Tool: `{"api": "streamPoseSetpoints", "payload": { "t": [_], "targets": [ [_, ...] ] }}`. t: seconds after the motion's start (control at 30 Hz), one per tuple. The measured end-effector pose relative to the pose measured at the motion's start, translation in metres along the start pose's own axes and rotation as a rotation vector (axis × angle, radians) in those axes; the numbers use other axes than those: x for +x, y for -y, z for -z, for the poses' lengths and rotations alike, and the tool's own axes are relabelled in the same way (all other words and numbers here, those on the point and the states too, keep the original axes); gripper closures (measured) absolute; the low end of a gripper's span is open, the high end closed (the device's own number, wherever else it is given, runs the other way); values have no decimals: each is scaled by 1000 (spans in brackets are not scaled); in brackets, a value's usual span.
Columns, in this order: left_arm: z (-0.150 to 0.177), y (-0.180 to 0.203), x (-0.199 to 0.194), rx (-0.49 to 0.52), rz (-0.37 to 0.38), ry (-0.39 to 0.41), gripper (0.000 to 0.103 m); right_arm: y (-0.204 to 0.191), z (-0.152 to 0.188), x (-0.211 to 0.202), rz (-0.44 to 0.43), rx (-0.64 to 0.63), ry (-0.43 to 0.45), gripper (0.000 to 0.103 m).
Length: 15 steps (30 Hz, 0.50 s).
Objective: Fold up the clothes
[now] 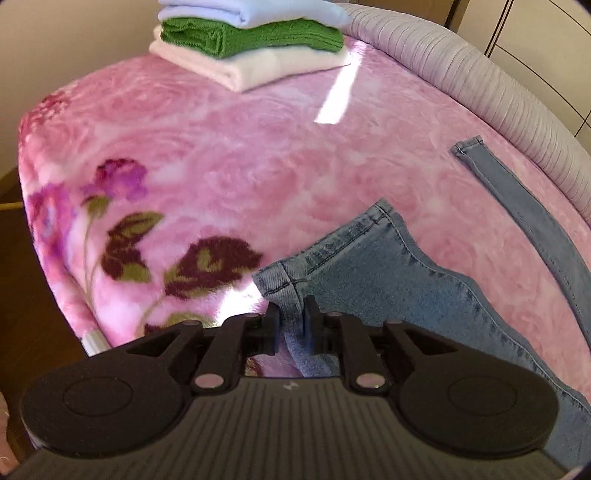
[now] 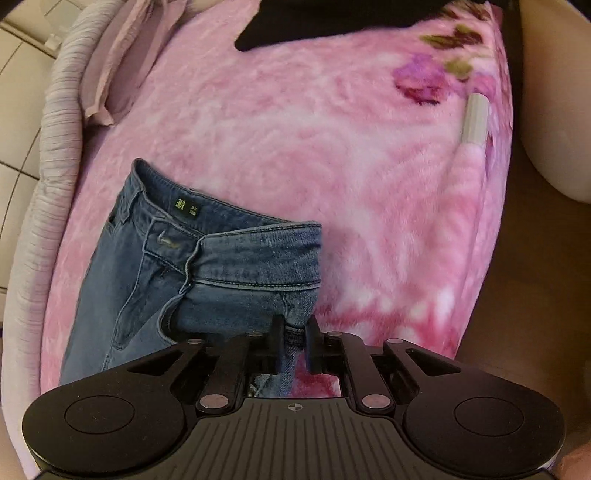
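Note:
A pair of blue jeans [image 1: 376, 273] lies on a pink flowered blanket [image 1: 229, 155]. In the left wrist view my left gripper [image 1: 292, 314] is shut on the hem of one leg, lifted slightly off the blanket. The other leg [image 1: 517, 206] stretches flat toward the far right. In the right wrist view the waistband [image 2: 236, 254] faces away from me, with its label showing inside. My right gripper [image 2: 294, 332] is shut on the near side of the jeans [image 2: 155, 280], just below the waistband.
A stack of folded clothes [image 1: 251, 40], white under green under light blue, sits at the far end of the bed. A ribbed lilac headboard edge [image 1: 480, 74] runs along one side. A black garment [image 2: 332, 22] lies at the far end in the right wrist view, and a pale tube [image 2: 475, 118] near the right edge.

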<state>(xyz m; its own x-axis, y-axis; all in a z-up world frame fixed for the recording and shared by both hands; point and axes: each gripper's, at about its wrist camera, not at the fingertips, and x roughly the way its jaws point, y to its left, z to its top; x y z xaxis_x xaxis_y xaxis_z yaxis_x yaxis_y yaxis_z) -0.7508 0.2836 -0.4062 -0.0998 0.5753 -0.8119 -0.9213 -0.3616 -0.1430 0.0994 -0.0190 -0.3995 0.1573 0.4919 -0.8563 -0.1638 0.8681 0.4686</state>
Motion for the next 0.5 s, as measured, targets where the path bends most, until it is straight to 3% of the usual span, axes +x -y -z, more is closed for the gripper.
{"api": "streamPoseSetpoints", "payload": {
  "t": [0.07, 0.13, 0.3, 0.43, 0.5],
  "targets": [
    [-5, 5, -10, 12, -9, 15, 80, -8, -5, -5, 25, -45, -19, 86],
    [-10, 10, -21, 24, -18, 29, 80, -19, -5, -14, 88, -141, -2, 66],
    [-20, 25, -45, 66, -33, 65, 83, -45, 16, -38, 321, -401, 135, 62],
    [2, 88, -40, 282, 78, 71, 82, -70, 37, -40, 329, -614, 247, 62],
    [12, 113, -27, 350, 120, 56, 82, -83, 45, -26, 280, -723, 231, 62]
  ]
}}
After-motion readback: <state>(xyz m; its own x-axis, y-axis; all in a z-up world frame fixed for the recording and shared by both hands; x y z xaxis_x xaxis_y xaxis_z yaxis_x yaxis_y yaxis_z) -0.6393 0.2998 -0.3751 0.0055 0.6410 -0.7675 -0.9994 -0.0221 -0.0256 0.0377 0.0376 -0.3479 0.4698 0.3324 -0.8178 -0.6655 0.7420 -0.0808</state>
